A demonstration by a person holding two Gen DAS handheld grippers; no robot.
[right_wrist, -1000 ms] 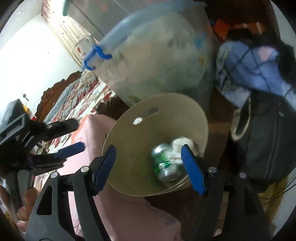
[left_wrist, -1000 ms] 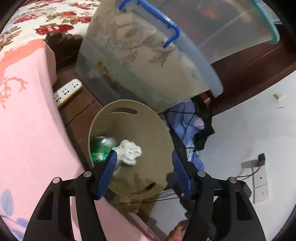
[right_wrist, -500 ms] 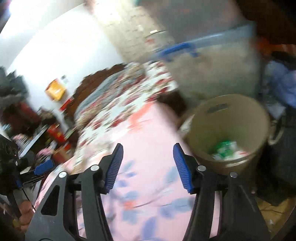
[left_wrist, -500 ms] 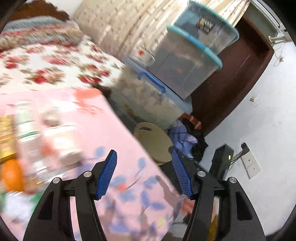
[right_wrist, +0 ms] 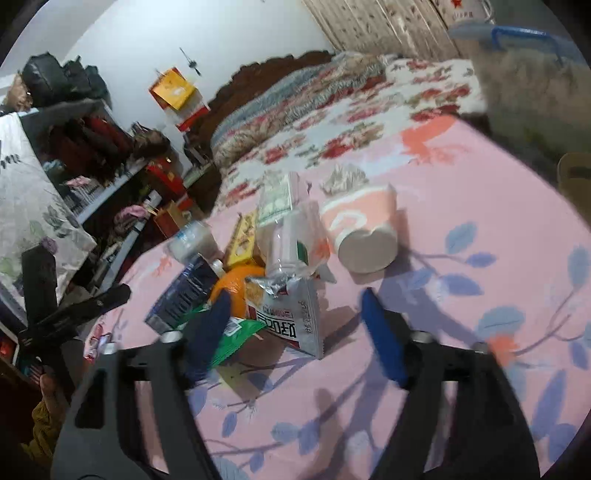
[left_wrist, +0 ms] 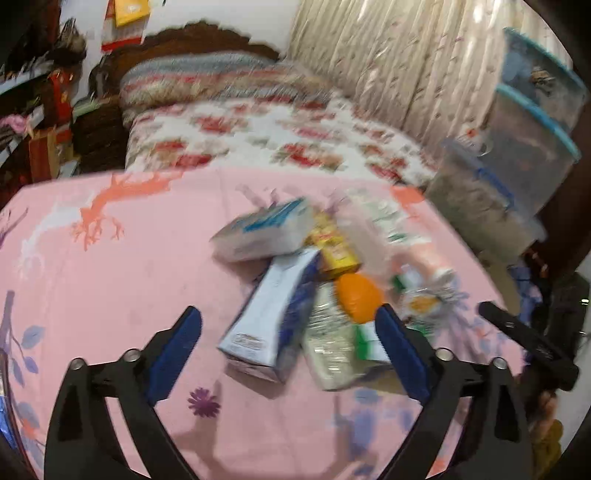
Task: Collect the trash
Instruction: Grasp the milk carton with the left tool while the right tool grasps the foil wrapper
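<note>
You see the litter pile (left_wrist: 325, 280) lying mid-table on the cloth (left_wrist: 110, 280), the paper cup (right_wrist: 364, 230) on its side at its right edge, the bed (left_wrist: 280, 140) behind.

A table (left_wrist: 110, 280) is covered by a pink cloth printed with branches and leaves. Beyond its far edge a bed (left_wrist: 280, 140) is seen, spread with a red-flowered white cover; a striped pillow (left_wrist: 207, 81) lies against a dark carved headboard (left_wrist: 192, 35). A pale patterned curtain (left_wrist: 399, 62) hangs behind the bed. Clear storage boxes (left_wrist: 532, 122) with blue rims are stacked past the table's far right corner. A white wall (right_wrist: 166, 33) is seen behind the headboard, and cluttered shelves (right_wrist: 92, 147) stand off the table's left edge. Both views are blurred.
</note>
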